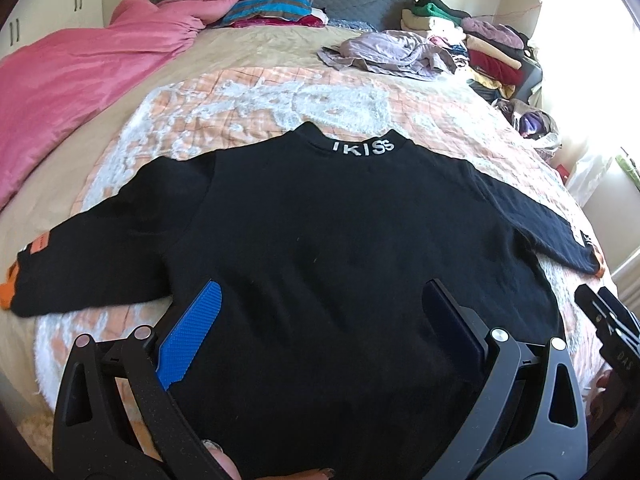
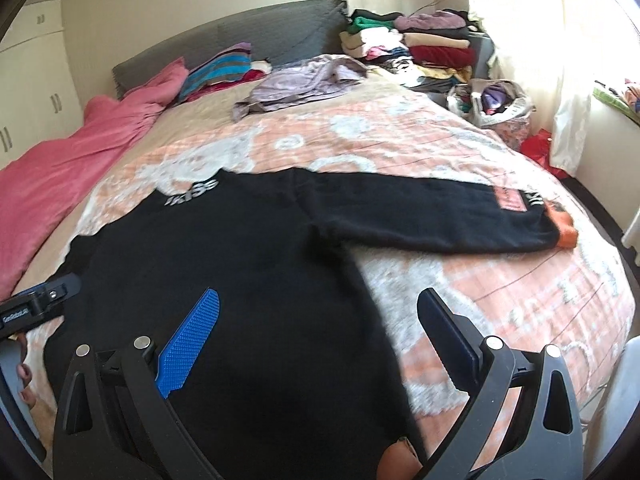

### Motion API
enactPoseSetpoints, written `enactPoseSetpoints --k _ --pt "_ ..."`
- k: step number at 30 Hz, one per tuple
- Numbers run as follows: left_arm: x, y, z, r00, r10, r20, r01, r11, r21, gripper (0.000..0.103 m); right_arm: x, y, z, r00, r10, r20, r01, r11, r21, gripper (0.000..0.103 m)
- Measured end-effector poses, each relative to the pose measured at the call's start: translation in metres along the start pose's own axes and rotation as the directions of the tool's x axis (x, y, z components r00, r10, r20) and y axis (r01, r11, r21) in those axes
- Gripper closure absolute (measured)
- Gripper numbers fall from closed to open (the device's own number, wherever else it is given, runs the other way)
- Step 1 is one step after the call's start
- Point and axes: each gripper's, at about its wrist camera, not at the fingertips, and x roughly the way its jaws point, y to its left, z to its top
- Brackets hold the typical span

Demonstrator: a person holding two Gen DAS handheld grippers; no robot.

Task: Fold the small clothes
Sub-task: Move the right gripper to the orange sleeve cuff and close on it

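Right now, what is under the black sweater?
The black sweater lies flat on an orange and white quilt, which shows all around it on the bed. Whatever sits directly beneath the sweater's middle is covered, so I cannot see it.

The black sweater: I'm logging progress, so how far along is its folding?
Done: the black sweater lies spread flat on the bed, both sleeves out to the sides. In hand: the left gripper and right gripper hover open over its lower part, jaws gripping nothing. Left: every fold; no sleeve is turned in yet. A crumpled lilac garment also waits.
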Motion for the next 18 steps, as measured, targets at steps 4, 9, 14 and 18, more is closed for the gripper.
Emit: enactPoseSetpoints --k 4,9,14,18 --pt "0.009 -0.007 0.011 1.000 -0.009 -0.005 0.009 1.000 0.005 0.008 0.009 -0.019 0.010 0.999 -0.033 0.006 0.033 0.999 0.039 0.004" --pt "0.024 -0.017 0.024 0.999 -0.028 -0.023 0.028 1.000 0.005 0.008 0.022 -0.040 0.017 0.998 -0.063 -0.010 0.064 0.994 0.087 0.004" --pt "0.038 -0.028 0.034 0.999 -0.029 -0.034 0.030 0.999 0.030 0.008 0.034 -0.058 0.022 0.995 -0.097 -0.024 0.099 0.987 0.123 0.004" --pt "0.051 -0.034 0.041 0.998 -0.028 -0.052 0.030 0.999 0.038 0.008 0.042 -0.080 0.027 0.990 -0.137 -0.028 0.140 0.977 0.162 0.004"
